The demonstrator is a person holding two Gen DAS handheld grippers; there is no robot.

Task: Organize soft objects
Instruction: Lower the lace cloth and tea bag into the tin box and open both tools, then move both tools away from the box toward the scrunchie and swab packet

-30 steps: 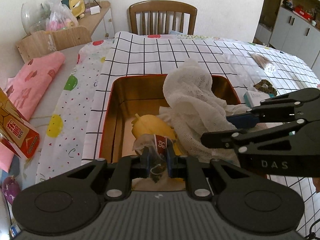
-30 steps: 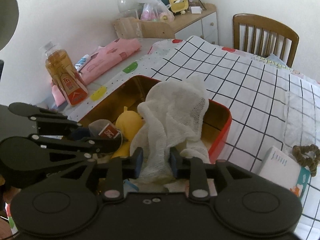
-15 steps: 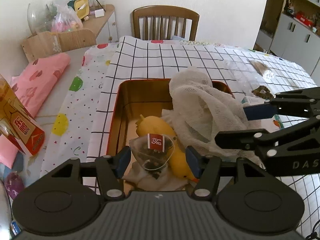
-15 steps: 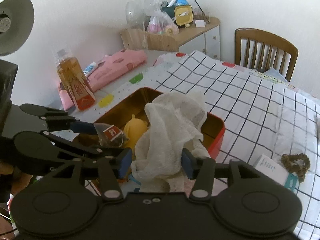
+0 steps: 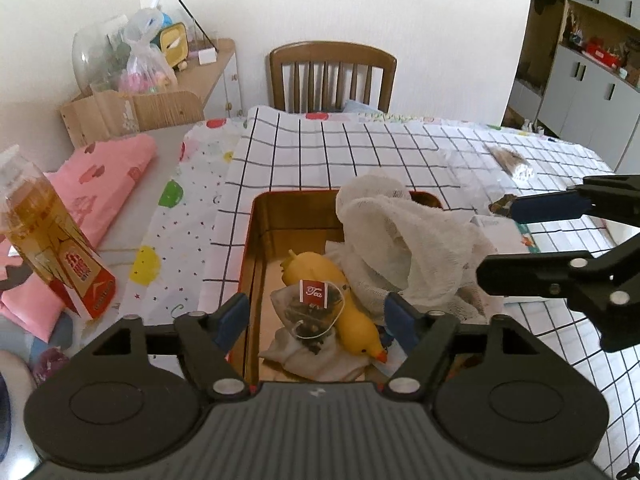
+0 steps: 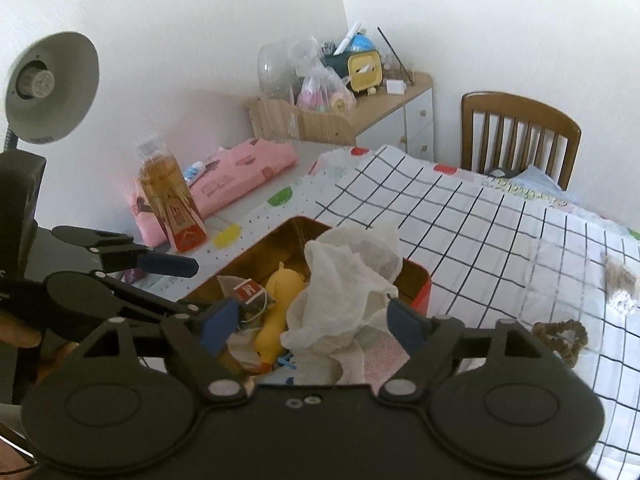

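Note:
A red tin box [image 5: 256,216] [image 6: 418,280] with a gold inside sits on the checked tablecloth. In it lie a tea bag [image 5: 310,308] [image 6: 248,292] with a red tag, a yellow rubber duck [image 5: 340,304] [image 6: 276,316] and a crumpled white gauze cloth [image 5: 404,236] [image 6: 344,284]. My left gripper [image 5: 318,318] is open and empty, raised above the tea bag. My right gripper [image 6: 308,322] is open and empty, raised above the cloth. Each gripper shows from the side in the other's view.
A bottle of amber drink [image 5: 48,240] [image 6: 172,196] and folded pink cloth [image 5: 100,184] lie left of the box. A brown hair tie [image 6: 560,338] and a small packet [image 5: 500,228] lie to the right. A wooden chair [image 5: 332,76] stands behind the table.
Both grippers opened and drew back upward. The left let go of the tea bag, which now rests on the duck. The right let go of the gauze cloth, which now lies in the box.

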